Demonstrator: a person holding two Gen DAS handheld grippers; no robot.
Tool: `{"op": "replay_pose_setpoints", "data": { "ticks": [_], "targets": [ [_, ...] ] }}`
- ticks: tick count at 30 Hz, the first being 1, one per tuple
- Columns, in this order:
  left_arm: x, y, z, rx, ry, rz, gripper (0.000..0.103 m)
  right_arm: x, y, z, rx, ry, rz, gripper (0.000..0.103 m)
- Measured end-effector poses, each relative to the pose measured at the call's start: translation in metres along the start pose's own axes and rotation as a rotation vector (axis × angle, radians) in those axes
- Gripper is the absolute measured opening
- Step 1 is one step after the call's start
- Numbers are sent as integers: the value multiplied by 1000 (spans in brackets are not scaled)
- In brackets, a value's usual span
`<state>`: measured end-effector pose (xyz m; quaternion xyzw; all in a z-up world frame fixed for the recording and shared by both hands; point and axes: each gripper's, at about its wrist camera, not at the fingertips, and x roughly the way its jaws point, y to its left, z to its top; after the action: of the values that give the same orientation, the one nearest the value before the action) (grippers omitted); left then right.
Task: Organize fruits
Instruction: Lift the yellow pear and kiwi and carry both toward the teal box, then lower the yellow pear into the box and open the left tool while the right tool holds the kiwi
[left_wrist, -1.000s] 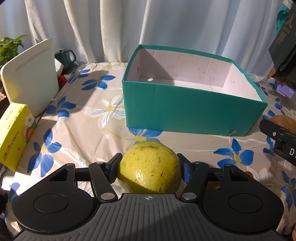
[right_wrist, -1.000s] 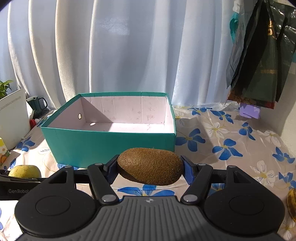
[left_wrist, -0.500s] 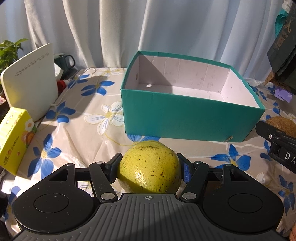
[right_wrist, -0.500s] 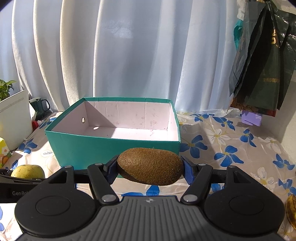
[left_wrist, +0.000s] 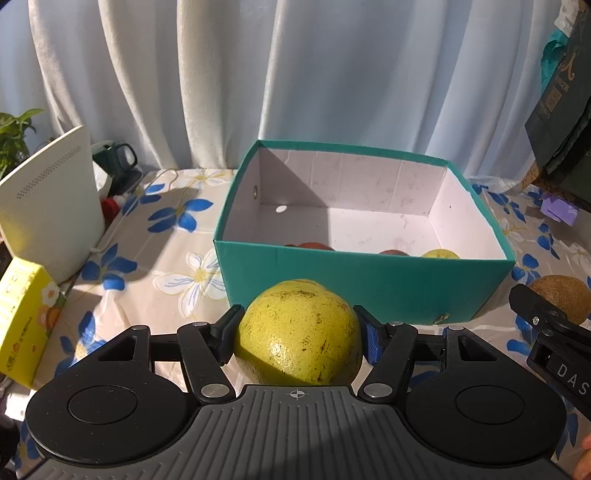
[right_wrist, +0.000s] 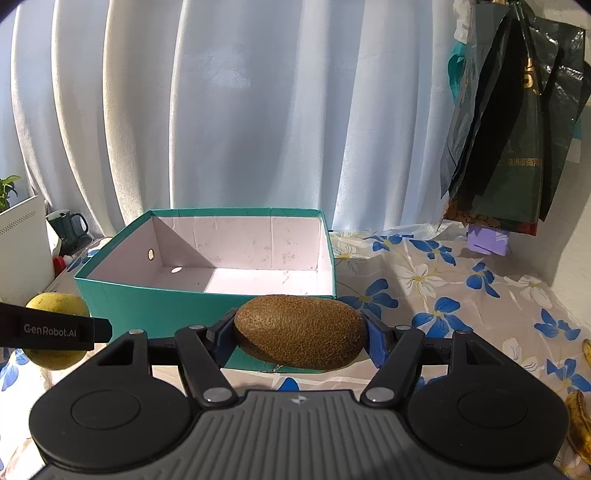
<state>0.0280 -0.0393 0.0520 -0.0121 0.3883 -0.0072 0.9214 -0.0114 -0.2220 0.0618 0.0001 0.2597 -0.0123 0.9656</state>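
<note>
- Left gripper (left_wrist: 298, 334) pinches the yellow-green fruit (left_wrist: 298, 332), right gripper (right_wrist: 300, 338) the kiwi (right_wrist: 300, 331), both near the teal box's (left_wrist: 369, 284) front wall.
- Some fruit (left_wrist: 441, 253) already inside; bananas (right_wrist: 580, 421) wait at the table's right edge.

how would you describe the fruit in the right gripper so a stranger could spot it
Find the teal box on the flowered tablecloth. In front of its near wall, the right gripper clamps a kiwi: brown, fuzzy, oval, unlike the round yellow fruit in the left gripper.
</note>
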Motion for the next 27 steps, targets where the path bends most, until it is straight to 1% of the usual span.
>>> {"op": "replay_pose_setpoints", "data": {
  "ticks": [4,8,11,14,17,19,21,27],
  "targets": [
    [2,-4,13,16,3,-20,68,1,-3,1,28,-17,-4,68],
    [4,-7,31,29,-13,-26,68,-1,-3,2,54,-38,7,68],
    [11,-7,43,22,-5,-34,68,-5,-2,5,56,-70,11,68],
    [27,-9,53,23,23,-38,68,-9,-1,7,45,-97,14,68],
    [43,-9,59,21,43,-25,68,-11,-2,9,48,-113,15,68],
    [53,-10,62,26,50,0,68,-12,-3,9,45,-119,12,68],
    [56,-12,66,36,34,12,68,-11,-5,10,42,-122,8,68],
    [70,-15,78,45,43,41,68,-7,-7,13,50,-117,-4,68]
  ]
}}
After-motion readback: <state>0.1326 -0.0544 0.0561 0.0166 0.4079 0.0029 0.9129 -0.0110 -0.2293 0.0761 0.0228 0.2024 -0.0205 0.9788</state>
